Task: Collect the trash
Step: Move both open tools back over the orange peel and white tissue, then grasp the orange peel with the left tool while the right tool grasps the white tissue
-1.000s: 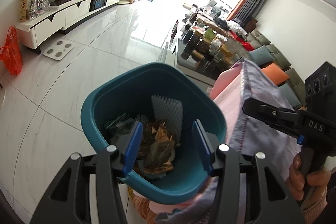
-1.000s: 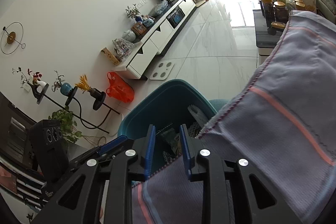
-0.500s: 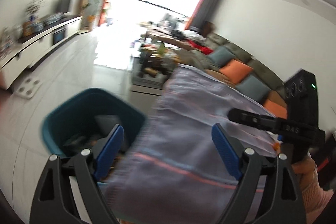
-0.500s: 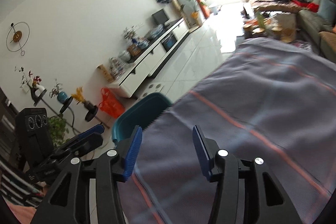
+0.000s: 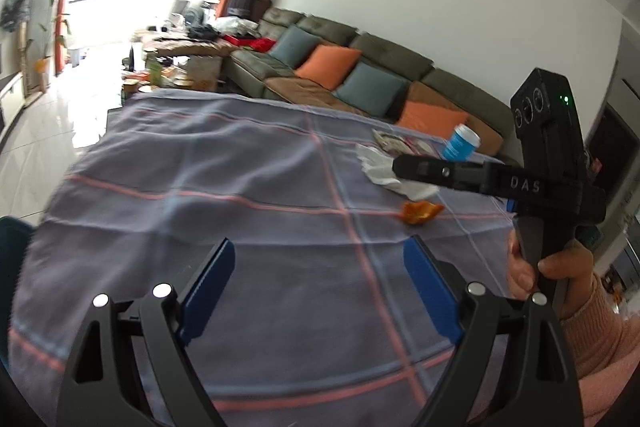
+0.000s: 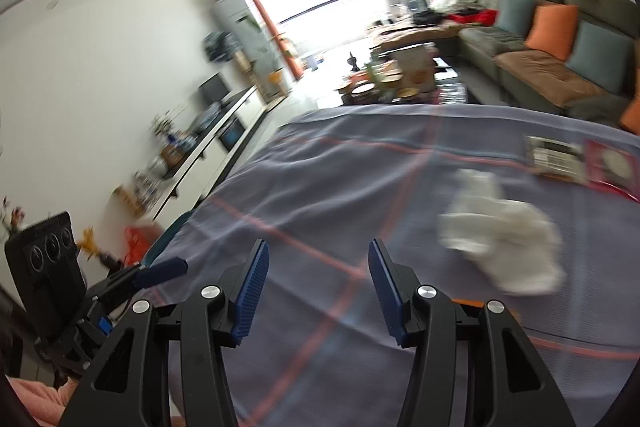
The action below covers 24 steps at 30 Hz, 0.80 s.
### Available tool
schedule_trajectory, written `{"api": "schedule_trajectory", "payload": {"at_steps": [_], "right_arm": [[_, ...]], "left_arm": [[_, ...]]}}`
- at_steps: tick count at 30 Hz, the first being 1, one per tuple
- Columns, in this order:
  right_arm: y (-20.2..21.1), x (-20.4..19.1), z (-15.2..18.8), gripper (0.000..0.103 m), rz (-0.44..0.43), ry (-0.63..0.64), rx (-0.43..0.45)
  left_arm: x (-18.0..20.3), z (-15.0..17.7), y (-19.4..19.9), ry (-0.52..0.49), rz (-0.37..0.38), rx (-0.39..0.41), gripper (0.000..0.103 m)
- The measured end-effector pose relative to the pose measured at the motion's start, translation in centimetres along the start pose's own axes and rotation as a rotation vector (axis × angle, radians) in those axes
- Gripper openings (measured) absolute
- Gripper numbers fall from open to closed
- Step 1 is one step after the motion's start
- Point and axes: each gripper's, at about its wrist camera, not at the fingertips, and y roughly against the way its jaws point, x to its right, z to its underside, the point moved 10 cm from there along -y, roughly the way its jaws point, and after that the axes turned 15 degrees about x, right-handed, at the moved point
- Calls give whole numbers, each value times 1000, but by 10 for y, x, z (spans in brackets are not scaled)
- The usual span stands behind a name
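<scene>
My left hand-held gripper (image 5: pixel 318 289) and right hand-held gripper (image 6: pixel 318 277) hover released over the table (image 5: pixel 248 163); tissue (image 6: pixel 506 245) lies on it, right of centre

"das" in pale caps sits on the black arm of the right gripper (image 5: pixel 404 167), seen from the left wrist cam. print on the blue can (image 5: pixel 460 143) and magazines (image 6: pixel 580 163) is too blurred to read.

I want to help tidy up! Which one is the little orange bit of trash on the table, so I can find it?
Look at the big table under the grey-purple checked tablecloth. Near its sofa-side end lies a crumpled white tissue, and just in front of that, beside a pink stripe, sits the orange wrapper. It is the only small, shiny, orange scrap there; the tissue is white and the blue can stands upright.
</scene>
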Motion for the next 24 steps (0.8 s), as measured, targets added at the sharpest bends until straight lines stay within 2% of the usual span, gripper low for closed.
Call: {"api": "schedule_trajectory", "payload": {"at_steps": [5, 12, 24], "right_arm": [[22, 41, -13, 53, 71, -46, 48], [32, 76, -23, 54, 104, -83, 79], [35, 105, -22, 54, 116, -129, 77]], "left_arm": [[36, 10, -40, -26, 45, -74, 87], [65, 17, -81, -60, 80, -140, 85], [83, 37, -122, -21, 121, -266, 55]]}}
